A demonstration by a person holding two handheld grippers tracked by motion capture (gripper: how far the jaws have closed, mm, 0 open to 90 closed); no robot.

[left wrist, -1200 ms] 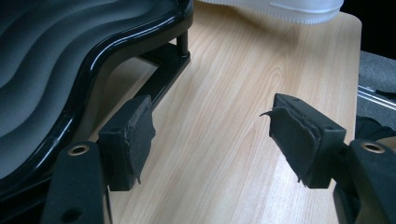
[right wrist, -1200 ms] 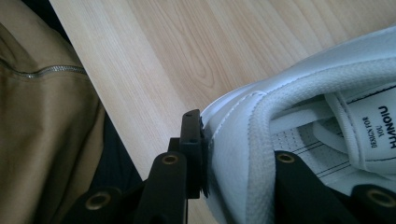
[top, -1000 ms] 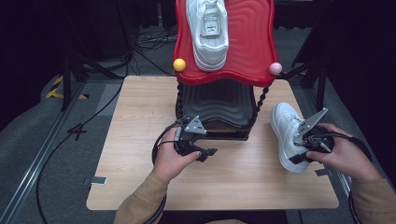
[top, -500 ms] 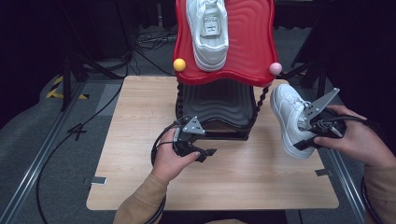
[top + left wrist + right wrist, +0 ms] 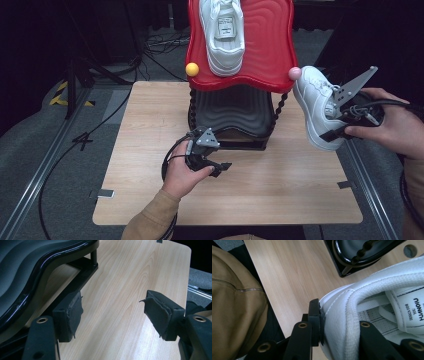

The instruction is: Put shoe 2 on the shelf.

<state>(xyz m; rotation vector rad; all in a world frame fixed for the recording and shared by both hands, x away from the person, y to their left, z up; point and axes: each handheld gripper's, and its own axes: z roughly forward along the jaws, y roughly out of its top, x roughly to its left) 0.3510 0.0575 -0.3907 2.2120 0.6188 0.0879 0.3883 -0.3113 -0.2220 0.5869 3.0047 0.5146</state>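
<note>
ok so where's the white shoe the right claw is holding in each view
High view: the held white shoe is at right, lifted beside the red shelf's pink ball, gripped by the right claw.
Left gripper view: not in it; open jaws over the wooden table.
Right gripper view: the shoe sits at right and centre, its collar pinched between the jaws.
Shared landmark: the rack's black base.

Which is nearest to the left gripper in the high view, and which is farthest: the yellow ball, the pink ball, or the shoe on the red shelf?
Measured from the left gripper:
1. The yellow ball, at the red shelf's left front corner, straight behind the gripper.
2. The pink ball, at the right front corner.
3. The shoe on the red shelf, lying higher and farther back; its toe comes close to the balls.
</note>
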